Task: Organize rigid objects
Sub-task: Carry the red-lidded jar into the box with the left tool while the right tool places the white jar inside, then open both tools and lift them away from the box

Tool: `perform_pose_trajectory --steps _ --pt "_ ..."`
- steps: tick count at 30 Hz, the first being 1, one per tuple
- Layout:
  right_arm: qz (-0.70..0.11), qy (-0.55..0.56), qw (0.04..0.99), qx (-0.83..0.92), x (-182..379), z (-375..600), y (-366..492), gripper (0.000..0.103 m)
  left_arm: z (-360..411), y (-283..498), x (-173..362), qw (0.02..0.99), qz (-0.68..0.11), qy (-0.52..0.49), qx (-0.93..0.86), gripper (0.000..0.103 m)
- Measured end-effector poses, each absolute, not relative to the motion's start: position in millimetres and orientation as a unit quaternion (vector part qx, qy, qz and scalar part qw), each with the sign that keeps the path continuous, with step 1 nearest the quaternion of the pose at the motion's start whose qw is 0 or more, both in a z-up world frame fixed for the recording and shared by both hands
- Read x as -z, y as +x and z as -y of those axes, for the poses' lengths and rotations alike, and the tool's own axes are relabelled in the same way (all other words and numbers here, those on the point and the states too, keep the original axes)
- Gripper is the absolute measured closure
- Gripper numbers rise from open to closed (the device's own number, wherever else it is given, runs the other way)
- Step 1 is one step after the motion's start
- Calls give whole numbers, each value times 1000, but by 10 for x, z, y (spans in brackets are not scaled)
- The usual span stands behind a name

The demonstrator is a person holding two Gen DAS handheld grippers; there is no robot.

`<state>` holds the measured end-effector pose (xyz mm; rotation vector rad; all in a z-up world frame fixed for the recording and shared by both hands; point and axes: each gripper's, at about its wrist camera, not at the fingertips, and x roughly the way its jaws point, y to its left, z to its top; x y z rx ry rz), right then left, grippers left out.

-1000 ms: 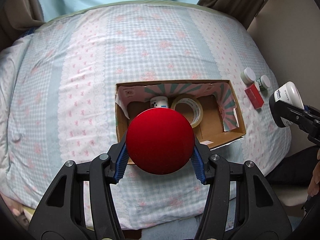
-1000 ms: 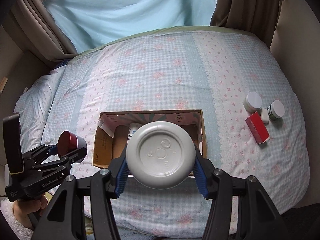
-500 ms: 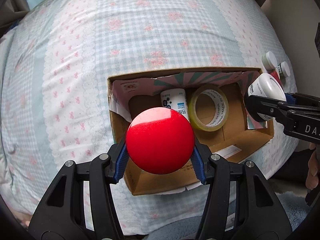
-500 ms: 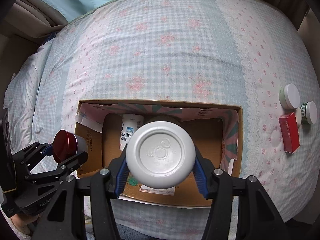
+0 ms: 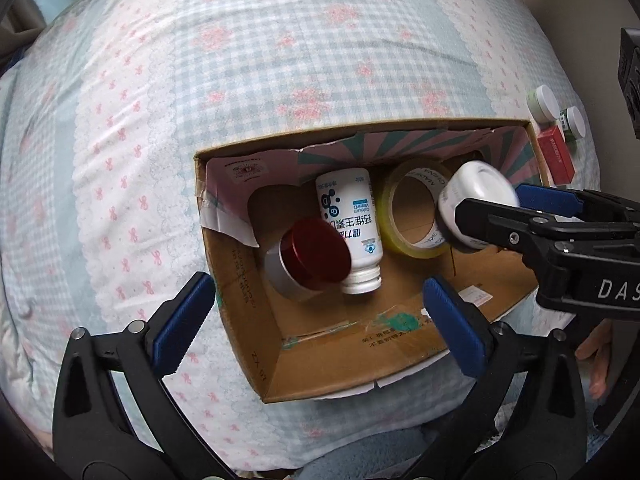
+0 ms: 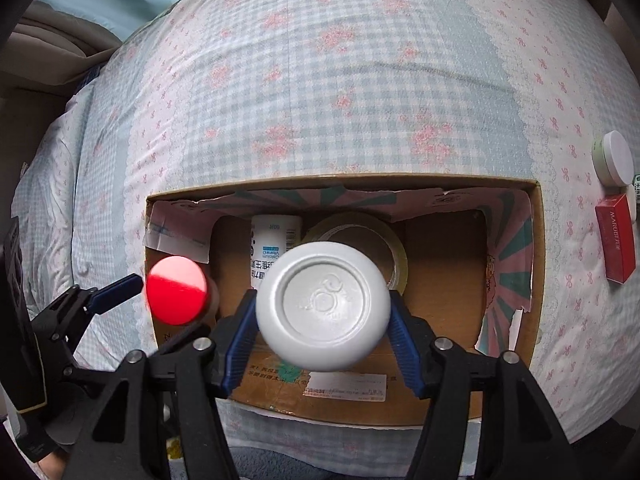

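Cardboard box (image 5: 256, 320) sits near the bed's front edge, holding a tape roll (image 5: 412, 216) and vitamin bottle (image 5: 348, 224). Right gripper (image 6: 322, 312), jaws just opening, brackets the white jar (image 6: 322, 308). Left gripper (image 5: 316, 316), just opened wide, has dropped the red-lidded jar (image 5: 308, 260); both look light, stiff and slick, best gripped across their sides.

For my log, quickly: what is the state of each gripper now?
Left gripper: open, just opened; nothing between fingers; red-lidded jar is in the box.
Right gripper: open, just opening; white bottle loose between fingers.
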<state>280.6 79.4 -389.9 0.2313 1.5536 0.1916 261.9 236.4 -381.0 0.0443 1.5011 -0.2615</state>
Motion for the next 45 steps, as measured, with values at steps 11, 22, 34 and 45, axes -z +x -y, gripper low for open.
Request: perform_pose_trajectory --steps 11,22,34,45 --pt "-660 155 733 -59 3679 -611 2558 0 -2477 2387 3556 743 -662 21 99 0" --pt "-626 124 769 -44 3328 -619 2133 0 -2578 1889 3138 776 -624 17 85 0" --pt "-571 78 817 -15 2606 -356 1599 0 -2568 1761 2597 809 -584 -3 72 0" --pt "-541 100 833 62 2202 826 1098 0 -1811 1617 2293 830 -554 12 60 0"
